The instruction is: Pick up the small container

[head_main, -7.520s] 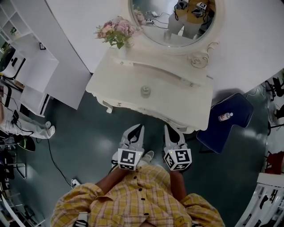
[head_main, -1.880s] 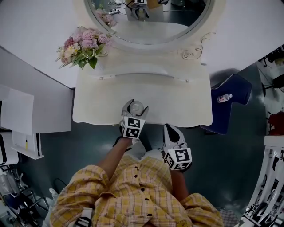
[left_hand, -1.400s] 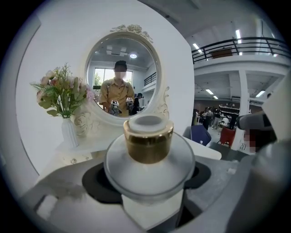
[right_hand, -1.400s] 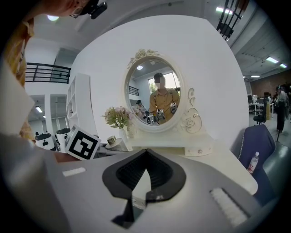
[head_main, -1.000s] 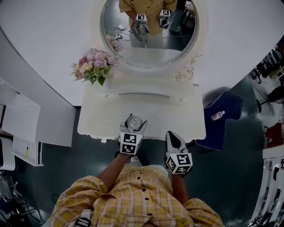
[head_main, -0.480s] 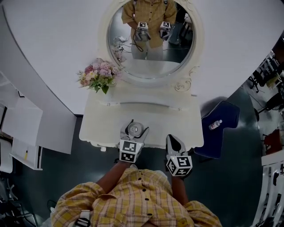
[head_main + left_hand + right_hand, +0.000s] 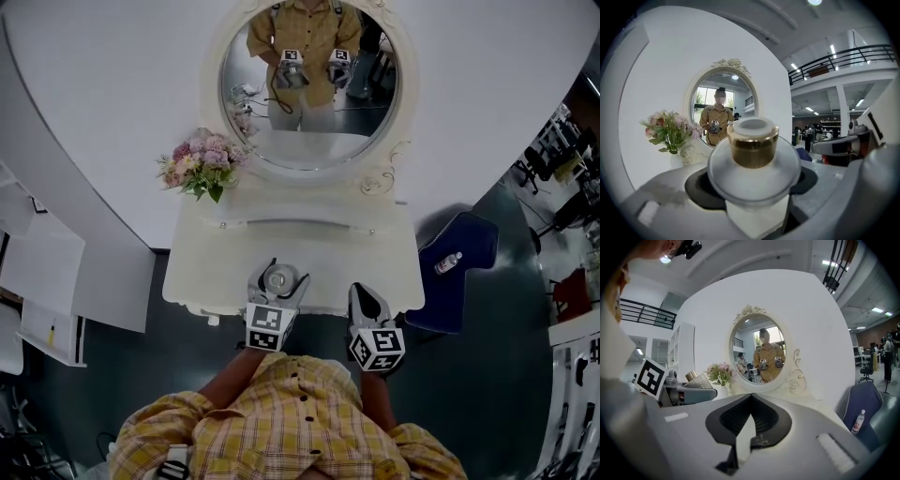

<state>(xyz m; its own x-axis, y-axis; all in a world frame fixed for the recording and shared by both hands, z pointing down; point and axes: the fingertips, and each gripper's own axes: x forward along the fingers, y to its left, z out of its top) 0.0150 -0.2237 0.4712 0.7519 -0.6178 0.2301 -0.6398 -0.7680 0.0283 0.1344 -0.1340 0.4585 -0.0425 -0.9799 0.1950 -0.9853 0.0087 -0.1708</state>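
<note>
Grips jar (image 7: 752, 150) w/ L gripper (image 7: 279, 274), jaws wide, pressing both sides, to lift it off table (image 7: 328, 253). Holds R gripper (image 7: 364, 292) shut, empty, out of the way.

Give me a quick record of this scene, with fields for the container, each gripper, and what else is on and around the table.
container: small container, gold lid, near the dressing table's front edge
left gripper: fingers on both sides of the container, seemingly gripping it
right gripper: shut, empty, at the table's front edge
on table: pink flowers at back left, oval mirror behind
beside table: blue chair to the right, bottle on its seat
</note>
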